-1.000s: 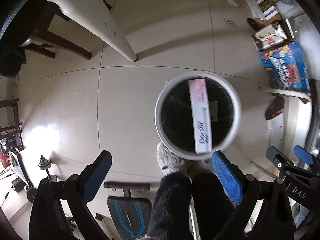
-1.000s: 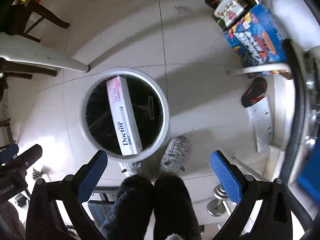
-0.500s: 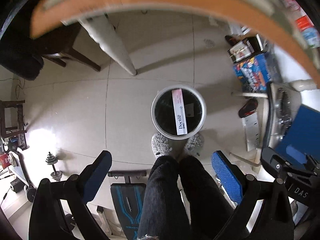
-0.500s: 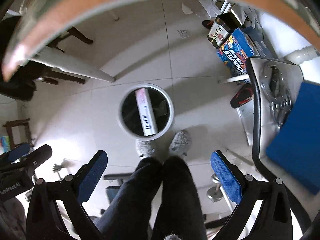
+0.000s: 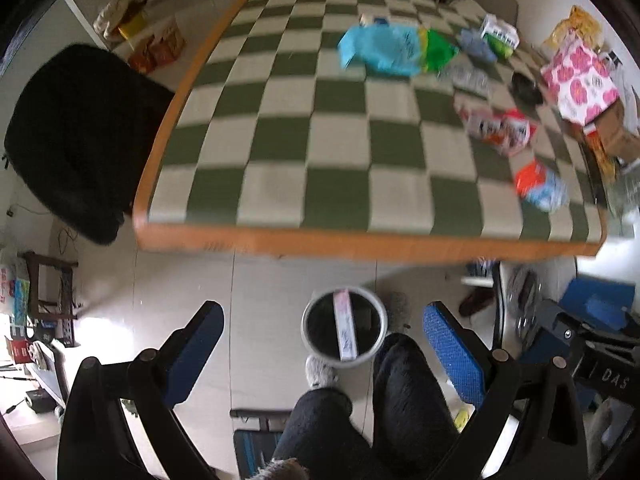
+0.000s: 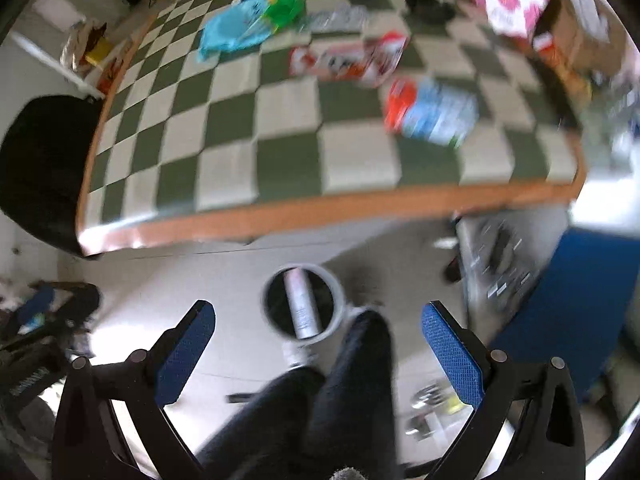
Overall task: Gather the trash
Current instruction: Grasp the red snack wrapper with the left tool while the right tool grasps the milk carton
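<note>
A round white bin point(image 5: 345, 328) stands on the floor below the table edge, with a long pink-and-white box point(image 5: 346, 330) lying across it; it also shows in the right wrist view point(image 6: 302, 306). Trash lies on the green checkered table point(image 5: 320, 168): a blue and green bag point(image 5: 394, 50), a red-and-white packet point(image 5: 498, 128) and a red-and-blue packet point(image 5: 540, 186), also in the right wrist view point(image 6: 434, 112). My left gripper point(image 5: 320, 356) is open and empty above the floor. My right gripper point(image 6: 316, 354) is open and empty too.
A black chair point(image 5: 76, 136) stands at the table's left. A pink-flowered box point(image 5: 580, 80) and cartons sit at the table's right edge. The person's dark legs point(image 5: 360, 412) are beside the bin. A blue object point(image 6: 568, 320) is at the right.
Both grippers have risen and tilted up from over the bin. The table top with its trash has come into view, and the bin looks small and low in both views.
</note>
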Demonstrator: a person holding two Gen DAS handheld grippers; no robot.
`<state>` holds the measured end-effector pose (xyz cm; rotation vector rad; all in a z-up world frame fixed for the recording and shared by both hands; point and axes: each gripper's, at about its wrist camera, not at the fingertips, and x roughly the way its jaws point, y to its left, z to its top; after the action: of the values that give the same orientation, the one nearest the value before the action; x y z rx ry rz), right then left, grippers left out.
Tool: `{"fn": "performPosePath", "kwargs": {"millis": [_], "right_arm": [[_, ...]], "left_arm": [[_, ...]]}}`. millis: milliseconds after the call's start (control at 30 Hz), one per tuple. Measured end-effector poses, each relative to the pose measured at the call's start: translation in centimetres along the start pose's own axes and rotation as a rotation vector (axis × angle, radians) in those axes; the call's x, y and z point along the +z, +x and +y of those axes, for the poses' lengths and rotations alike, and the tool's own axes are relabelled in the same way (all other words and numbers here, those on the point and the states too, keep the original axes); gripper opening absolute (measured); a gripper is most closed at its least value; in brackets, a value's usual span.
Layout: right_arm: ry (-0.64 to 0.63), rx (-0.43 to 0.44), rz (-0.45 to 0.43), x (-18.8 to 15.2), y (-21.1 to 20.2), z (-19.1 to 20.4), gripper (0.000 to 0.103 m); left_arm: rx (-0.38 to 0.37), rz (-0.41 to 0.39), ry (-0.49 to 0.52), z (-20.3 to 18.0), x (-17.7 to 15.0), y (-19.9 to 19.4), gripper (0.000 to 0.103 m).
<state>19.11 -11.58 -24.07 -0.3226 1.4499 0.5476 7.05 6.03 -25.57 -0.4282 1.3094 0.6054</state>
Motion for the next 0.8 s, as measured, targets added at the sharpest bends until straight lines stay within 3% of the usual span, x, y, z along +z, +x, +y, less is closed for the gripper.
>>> {"fn": "performPosePath", "kwargs": {"millis": [100,233,400,500,567,633,700,800], "right_arm": [[-0.079,-0.086,0.005,4.6,0.1,-2.5,0.103],[-0.229,-0.201,0.062,10.8,3.1,-5.5,0.103],[-0.407,-0.230,0.177,14.8,9.3,-6.6,0.103],[-0.465,-0.183,0.221,15.6,11.7,-6.5,0.085],[-0.468,-0.143,0.245,15.9,12.7,-6.6,0.061],[-0.430,-0.091,0.246,16.5,12.9,-7.4,0.057],[-0.373,-0.059,0.236,17.1,12.5,-8.6,0.046],[-0.227,-0.028,0.214,18.8,11.5,-11.9,0.044]], "left_arm": [[0.024,-0.009,-0.008,-2.9,3.2,0.9,0.102],[0.054,0.023,-0.046,-6.2,7.1,3.2,0.102],[0.074,0.082,-0.051,-9.3,10.8,6.6,0.102],[0.060,0.119,-0.057,-10.5,12.2,8.4,0.102],[0.042,0.139,-0.071,-11.2,13.0,9.4,0.102],[0.010,0.163,-0.094,-11.7,13.7,10.4,0.101],[-0.034,0.184,-0.120,-12.1,14.4,11.4,0.101],[-0.118,0.202,-0.153,-12.9,15.6,13.0,0.101]]}}
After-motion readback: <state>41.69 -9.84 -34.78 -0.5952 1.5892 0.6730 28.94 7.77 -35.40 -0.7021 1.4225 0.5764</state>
